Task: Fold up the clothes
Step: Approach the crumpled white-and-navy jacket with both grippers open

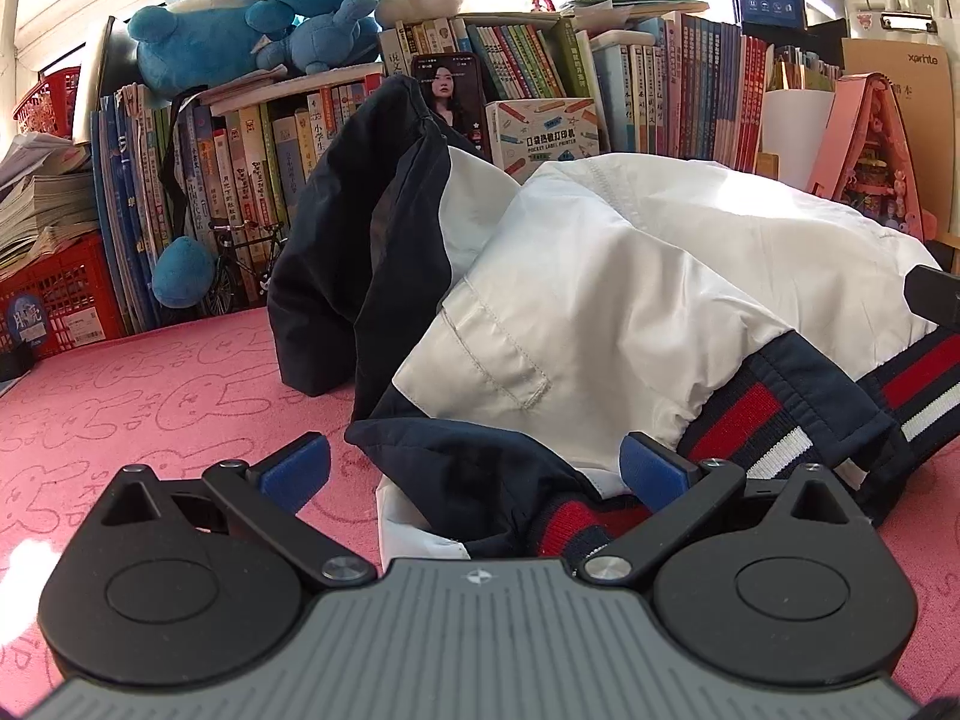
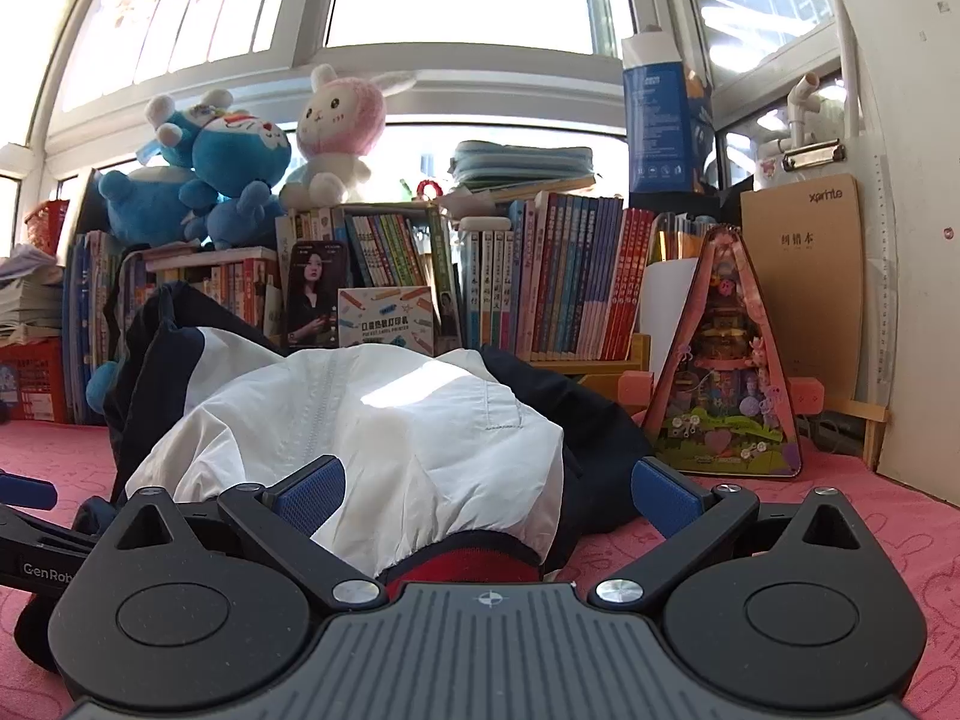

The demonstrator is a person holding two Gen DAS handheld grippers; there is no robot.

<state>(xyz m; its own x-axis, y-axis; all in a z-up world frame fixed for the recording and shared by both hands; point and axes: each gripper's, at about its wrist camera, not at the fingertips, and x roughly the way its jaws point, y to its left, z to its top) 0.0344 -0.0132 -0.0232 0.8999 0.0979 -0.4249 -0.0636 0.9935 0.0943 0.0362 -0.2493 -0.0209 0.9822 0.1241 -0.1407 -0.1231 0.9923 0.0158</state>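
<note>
A white and navy jacket [image 1: 630, 276] lies in a loose, puffed heap on the pink counter [image 1: 150, 396], in front of the row of books [image 1: 690, 96] along the far side. It looks like thin, smooth shell cloth, so it should be light, limp and rather slippery, apt to slide out of a shallow pinch and to billow instead of holding a crease. The striped ribbed hem [image 1: 744, 414] in red, white and navy, lying at the near edge of the heap, is thicker and grippier, and a stitched pocket flap [image 1: 498, 354] marks a firmer seam; the hem band or a seam looks the safest place to take hold, rather than the slick white panel. The left gripper [image 1: 474, 471] stands wide, low to the counter, with a navy fold and a cuff lying between its blue pads [image 1: 297, 471], not clamped. The right gripper [image 2: 489, 495] is likewise spread wide, the white bulge and the red hem sitting between its fingers with nothing pinched. The navy sleeve or hood part [image 1: 336, 240] stands up at the far left of the heap, so the jacket is bunched, not flat; whether it is mid-fold or simply crumpled I cannot tell.
</note>
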